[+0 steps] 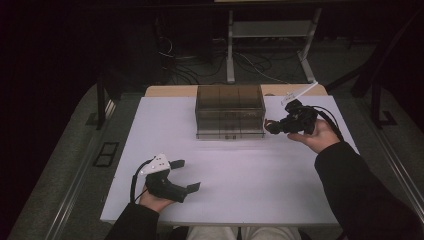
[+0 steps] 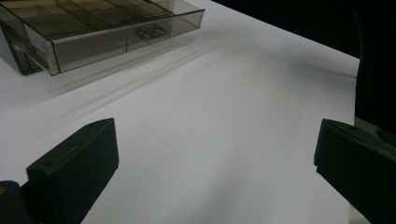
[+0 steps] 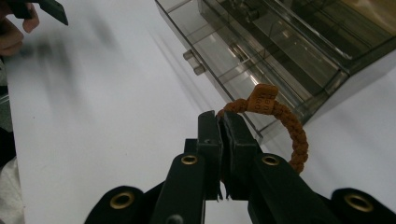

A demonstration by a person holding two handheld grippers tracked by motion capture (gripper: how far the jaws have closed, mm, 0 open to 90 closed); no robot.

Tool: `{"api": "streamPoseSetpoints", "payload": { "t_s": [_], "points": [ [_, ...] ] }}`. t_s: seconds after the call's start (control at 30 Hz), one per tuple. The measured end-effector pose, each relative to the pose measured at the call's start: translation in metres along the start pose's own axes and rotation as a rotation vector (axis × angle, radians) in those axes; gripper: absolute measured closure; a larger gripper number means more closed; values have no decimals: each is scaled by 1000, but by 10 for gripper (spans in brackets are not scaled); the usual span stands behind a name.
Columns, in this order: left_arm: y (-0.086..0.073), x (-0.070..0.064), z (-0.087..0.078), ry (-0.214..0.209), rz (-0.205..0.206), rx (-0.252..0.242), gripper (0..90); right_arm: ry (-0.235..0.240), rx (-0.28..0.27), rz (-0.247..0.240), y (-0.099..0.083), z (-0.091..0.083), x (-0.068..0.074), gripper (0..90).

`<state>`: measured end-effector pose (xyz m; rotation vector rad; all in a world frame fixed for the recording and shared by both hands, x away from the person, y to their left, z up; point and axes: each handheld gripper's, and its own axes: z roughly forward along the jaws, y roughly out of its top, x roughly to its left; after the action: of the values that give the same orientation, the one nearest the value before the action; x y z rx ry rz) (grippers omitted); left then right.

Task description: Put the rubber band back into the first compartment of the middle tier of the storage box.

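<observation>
Bracelet [image 3: 285,123] pinched in right gripper [image 3: 227,122], beside drawer box [image 3: 299,51].

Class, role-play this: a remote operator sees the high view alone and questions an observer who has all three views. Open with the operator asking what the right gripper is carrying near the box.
Operator: The right gripper sits beside the smoky plastic box. Is it holding anything?
Observer: Yes. In the right gripper view its jaws are shut on an orange braided bracelet.
Operator: Anything on that bracelet?
Observer: An orange square bead with embossed marks I cannot read sits on the braid.
Operator: Does the box have drawers?
Observer: The left gripper view shows a front drawer with a small clear handle.
Operator: And the left gripper?
Observer: Its jaws stand wide apart over bare white table, holding nothing.
</observation>
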<state>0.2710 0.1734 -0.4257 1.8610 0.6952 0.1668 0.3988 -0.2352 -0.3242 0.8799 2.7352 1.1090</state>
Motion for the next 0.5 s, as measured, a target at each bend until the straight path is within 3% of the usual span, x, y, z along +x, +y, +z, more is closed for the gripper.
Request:
{"api": "streamPoseSetpoints", "payload": {
  "t_s": [0.5],
  "points": [
    [0,0,-1,-4,-1,-4,0,19,-3,-43,34,16,9,855]
  ]
}}
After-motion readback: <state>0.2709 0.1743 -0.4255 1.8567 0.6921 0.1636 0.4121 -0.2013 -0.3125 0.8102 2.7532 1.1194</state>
